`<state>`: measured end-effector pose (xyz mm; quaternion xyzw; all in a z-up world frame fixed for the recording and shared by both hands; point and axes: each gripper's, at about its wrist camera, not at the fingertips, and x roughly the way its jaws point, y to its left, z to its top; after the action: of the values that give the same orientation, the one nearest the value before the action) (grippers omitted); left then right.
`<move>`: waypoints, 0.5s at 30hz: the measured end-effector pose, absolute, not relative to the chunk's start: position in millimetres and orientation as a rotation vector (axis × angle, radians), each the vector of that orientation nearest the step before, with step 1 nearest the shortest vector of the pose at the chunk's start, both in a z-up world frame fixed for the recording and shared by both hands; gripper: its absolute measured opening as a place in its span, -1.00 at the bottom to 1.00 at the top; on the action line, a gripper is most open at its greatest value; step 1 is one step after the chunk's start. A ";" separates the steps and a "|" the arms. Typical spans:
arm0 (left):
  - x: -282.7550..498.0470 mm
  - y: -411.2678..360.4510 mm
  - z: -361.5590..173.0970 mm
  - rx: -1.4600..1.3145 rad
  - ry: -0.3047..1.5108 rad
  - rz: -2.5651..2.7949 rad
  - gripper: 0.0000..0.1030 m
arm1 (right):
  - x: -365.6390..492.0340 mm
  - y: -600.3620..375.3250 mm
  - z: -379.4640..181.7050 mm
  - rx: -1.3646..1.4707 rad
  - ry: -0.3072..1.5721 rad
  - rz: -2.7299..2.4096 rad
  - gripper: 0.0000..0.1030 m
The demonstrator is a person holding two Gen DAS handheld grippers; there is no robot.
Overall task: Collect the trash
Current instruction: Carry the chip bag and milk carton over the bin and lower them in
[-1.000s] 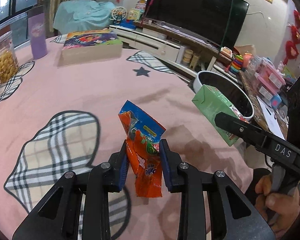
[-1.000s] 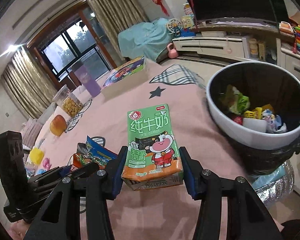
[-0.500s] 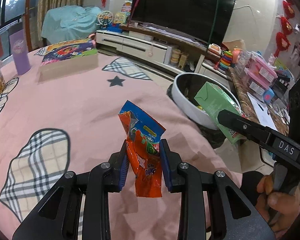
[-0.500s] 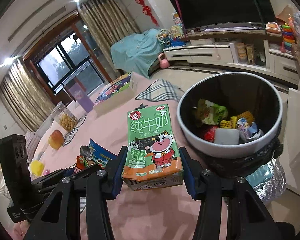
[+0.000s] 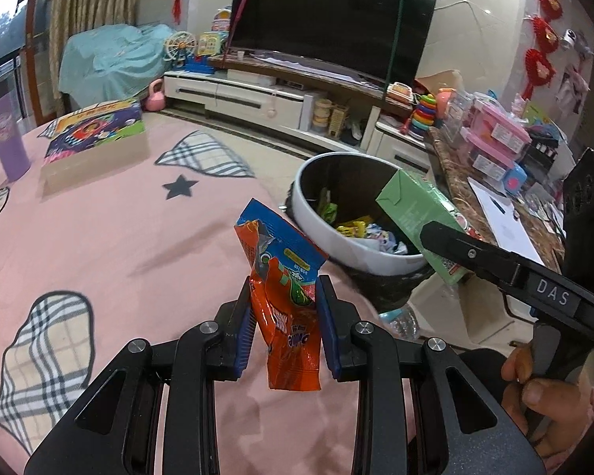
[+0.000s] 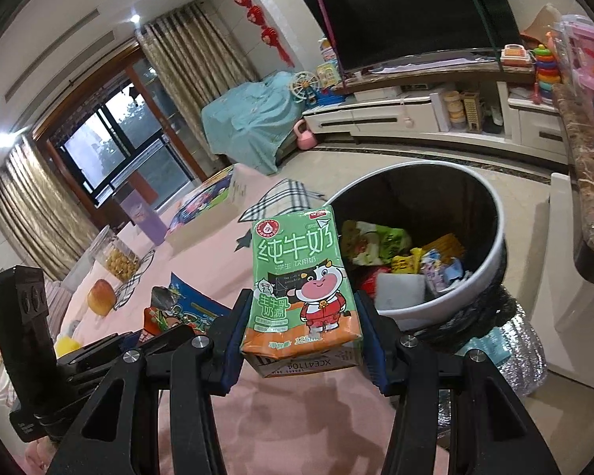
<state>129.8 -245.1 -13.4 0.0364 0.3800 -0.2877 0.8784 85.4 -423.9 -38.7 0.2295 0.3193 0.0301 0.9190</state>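
My left gripper point(image 5: 284, 304) is shut on a crumpled orange and blue snack wrapper point(image 5: 287, 285), held above the pink tablecloth point(image 5: 99, 245) near its edge. My right gripper point(image 6: 301, 316) is shut on a green milk carton point(image 6: 301, 277) with a cartoon cow; the left wrist view shows the carton point(image 5: 419, 217) over the near rim of the trash bin. The white-rimmed, black-lined trash bin point(image 5: 360, 255) stands on the floor beside the table with several wrappers inside. In the right wrist view the trash bin point(image 6: 491, 265) lies just ahead and right of the carton, and the snack wrapper point(image 6: 186, 310) shows at the lower left.
A colourful flat box point(image 5: 95, 134) and a purple tumbler point(image 5: 8, 142) stand on the table's far side. A jar of snacks point(image 6: 117, 259) and an orange fruit point(image 6: 101, 295) sit further back. A marble counter point(image 5: 495, 213) with pink toy boxes runs right of the bin. A hand point(image 5: 542, 392) grips the right tool.
Both grippers have travelled toward the trash bin with their loads. The bin now looms larger and nearer in both views, and the carton has come over its rim.
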 end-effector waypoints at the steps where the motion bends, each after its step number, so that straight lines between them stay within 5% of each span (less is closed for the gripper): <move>1: 129.8 -247.8 -13.2 0.078 0.792 -0.605 -0.47 | 85.0 -426.7 -38.8 0.475 0.656 0.057 -0.01; 15: 137.6 -282.9 -6.3 0.107 0.782 -0.649 -0.47 | 86.6 -457.1 -40.1 0.493 0.650 0.004 -0.01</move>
<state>137.6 -282.9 -6.3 0.0510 0.3740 -0.3108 0.8723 86.6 -457.1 -40.1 0.2396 0.3159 0.0017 0.9180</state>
